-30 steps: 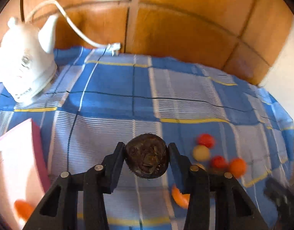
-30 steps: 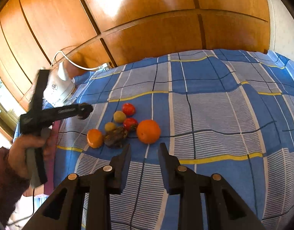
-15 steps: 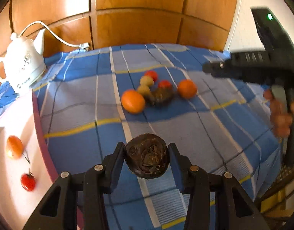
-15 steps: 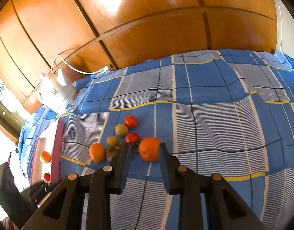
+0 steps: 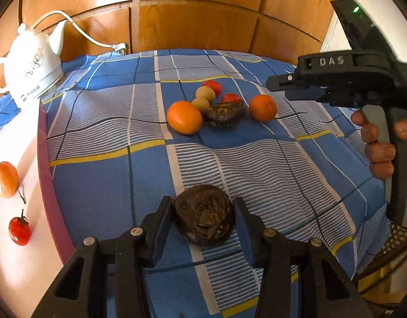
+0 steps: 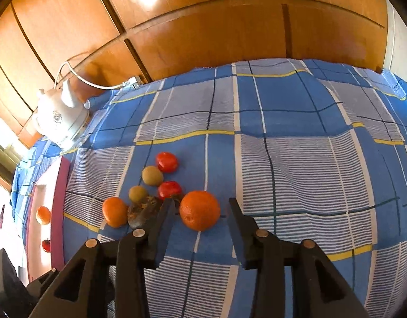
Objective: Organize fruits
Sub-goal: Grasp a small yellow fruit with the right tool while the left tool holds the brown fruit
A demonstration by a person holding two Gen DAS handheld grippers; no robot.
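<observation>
My left gripper [image 5: 203,218] is shut on a dark brown wrinkled fruit [image 5: 203,221], held above the blue checked cloth [image 5: 256,164]. A cluster lies mid-cloth: an orange [image 5: 184,117], a second dark fruit [image 5: 224,113], another orange [image 5: 263,107], two green fruits [image 5: 205,94] and two red tomatoes [image 5: 212,87]. My right gripper [image 6: 202,218] is open, its fingers either side of the nearer orange [image 6: 200,214], just above it. A pink tray [image 5: 15,212] at the left holds an orange [image 5: 5,179] and a tomato [image 5: 19,231].
A white electric kettle [image 5: 31,63] with its cord stands at the back left by the wooden wall panels [image 5: 193,18]. The right gripper's body and the hand holding it [image 5: 373,87] fill the right side of the left wrist view.
My left gripper has swung left with the dark fruit, bringing the tray and cluster into view. My right gripper has moved forward onto the nearer orange and opened wider.
</observation>
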